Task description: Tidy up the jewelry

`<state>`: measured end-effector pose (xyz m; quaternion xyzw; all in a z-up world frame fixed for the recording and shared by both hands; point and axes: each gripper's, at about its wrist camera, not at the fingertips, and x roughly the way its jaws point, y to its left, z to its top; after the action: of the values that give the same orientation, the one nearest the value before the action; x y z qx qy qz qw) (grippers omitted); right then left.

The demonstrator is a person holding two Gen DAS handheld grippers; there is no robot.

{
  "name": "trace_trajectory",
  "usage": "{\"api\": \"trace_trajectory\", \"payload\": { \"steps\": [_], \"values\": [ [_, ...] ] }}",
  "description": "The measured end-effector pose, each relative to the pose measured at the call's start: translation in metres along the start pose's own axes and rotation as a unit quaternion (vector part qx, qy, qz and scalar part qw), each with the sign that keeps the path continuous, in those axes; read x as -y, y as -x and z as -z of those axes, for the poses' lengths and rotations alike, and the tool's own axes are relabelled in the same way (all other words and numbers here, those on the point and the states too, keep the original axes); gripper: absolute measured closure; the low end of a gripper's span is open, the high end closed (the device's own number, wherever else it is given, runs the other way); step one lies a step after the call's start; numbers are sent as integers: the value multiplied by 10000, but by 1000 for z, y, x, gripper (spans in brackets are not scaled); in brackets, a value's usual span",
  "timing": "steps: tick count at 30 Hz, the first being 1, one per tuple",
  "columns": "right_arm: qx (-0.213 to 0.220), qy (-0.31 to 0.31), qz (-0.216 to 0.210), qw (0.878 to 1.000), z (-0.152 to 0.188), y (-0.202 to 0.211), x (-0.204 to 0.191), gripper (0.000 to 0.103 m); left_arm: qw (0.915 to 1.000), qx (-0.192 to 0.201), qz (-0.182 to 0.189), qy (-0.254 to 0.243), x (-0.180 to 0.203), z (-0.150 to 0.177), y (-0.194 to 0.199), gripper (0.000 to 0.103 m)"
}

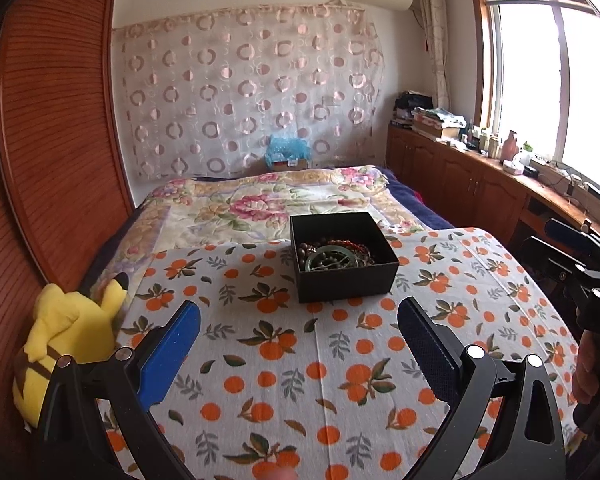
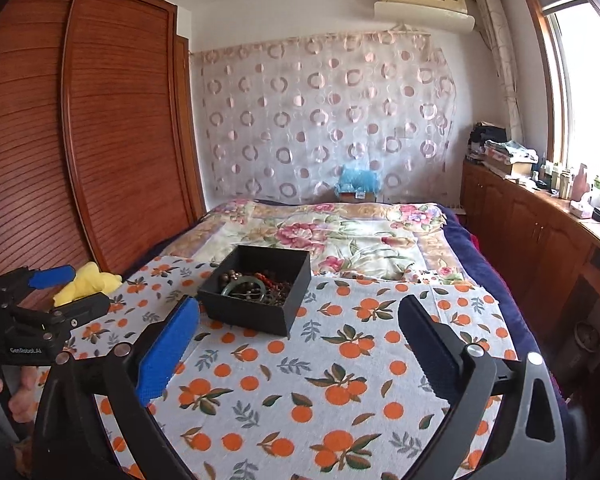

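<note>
Both claws, the left gripper [image 1: 299,330] and the right gripper [image 2: 299,330], hang wide open over the orange-print cloth [image 1: 340,380] and hold nothing. Ahead sits the black box [image 1: 342,260] with the green bangle [image 1: 327,259] and beads [image 1: 350,247] piled inside, maybe tangled, though that is hard to see. Best to go in slowly from above and pinch just one piece.

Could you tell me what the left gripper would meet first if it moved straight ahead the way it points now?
Probably the black box of jewelry: it sits on the orange-print cloth between and beyond the open left gripper fingers. Depth is unclear, so it may graze the cloth first.
</note>
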<state>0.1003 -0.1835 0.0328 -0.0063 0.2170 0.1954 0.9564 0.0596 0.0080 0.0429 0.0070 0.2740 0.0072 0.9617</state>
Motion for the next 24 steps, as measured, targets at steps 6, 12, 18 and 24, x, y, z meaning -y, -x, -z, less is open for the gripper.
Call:
{"api": "trace_trajectory", "payload": {
  "steps": [6, 12, 18, 24],
  "values": [
    [36, -43, -33, 10000, 7, 10, -3, 3, 9998, 160, 49, 99, 0, 3, 11, 8],
    [16, -79, -25, 10000, 10, 11, -4, 3, 9996, 240, 40, 160, -3, 3, 16, 8],
    [17, -85, -35, 10000, 11, 13, -3, 3, 9996, 231, 64, 160, -3, 4, 17, 8],
    [16, -96, -42, 9999, 12, 13, -3, 3, 9996, 234, 58, 163, -2, 5, 17, 8]
  ]
}}
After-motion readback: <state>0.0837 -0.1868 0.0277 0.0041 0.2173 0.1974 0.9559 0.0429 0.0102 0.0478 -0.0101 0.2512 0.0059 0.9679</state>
